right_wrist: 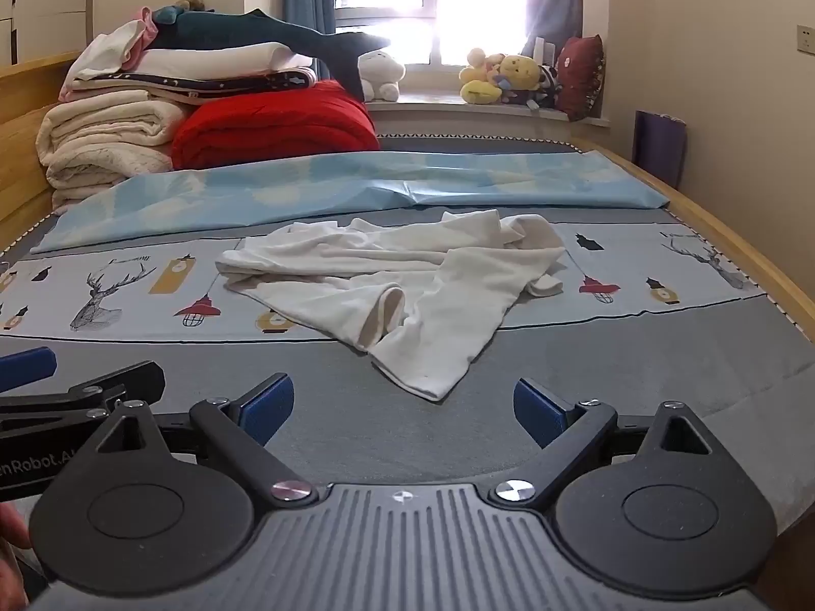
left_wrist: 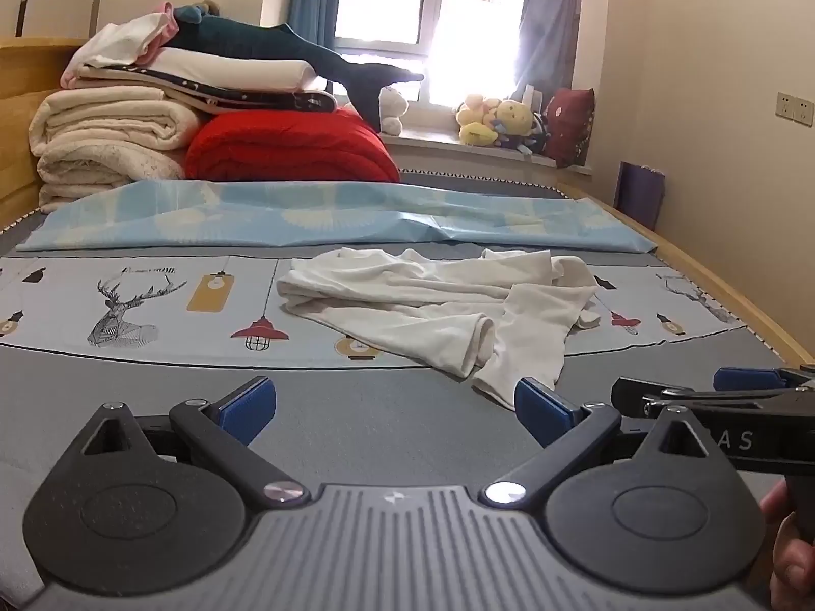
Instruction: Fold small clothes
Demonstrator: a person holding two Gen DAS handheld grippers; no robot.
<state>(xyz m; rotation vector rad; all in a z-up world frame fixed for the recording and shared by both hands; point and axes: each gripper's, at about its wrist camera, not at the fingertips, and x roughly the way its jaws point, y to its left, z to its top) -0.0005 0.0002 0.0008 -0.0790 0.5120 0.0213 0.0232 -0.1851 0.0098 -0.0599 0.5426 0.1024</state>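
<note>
Right hand-held gripper (left_wrist: 749,382): cut off by the left view's right edge; jaw state indeterminable there. Garment (right_wrist: 402,280): crumpled, its type and underside hidden in folds. Window (left_wrist: 458,25): overexposed, outside unreadable. Plush toys (right_wrist: 504,79): too small to identify. Bedding pile (left_wrist: 127,117): lower layers covered.

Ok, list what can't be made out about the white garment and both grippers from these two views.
- Crumpled white cotton garment: its type and far side, hidden by its own folds in both views.
- Right gripper: in the left wrist view, cut off by the right edge; its own view shows the jaws open.
- Left gripper: in the right wrist view, cut off by the left edge.
</note>
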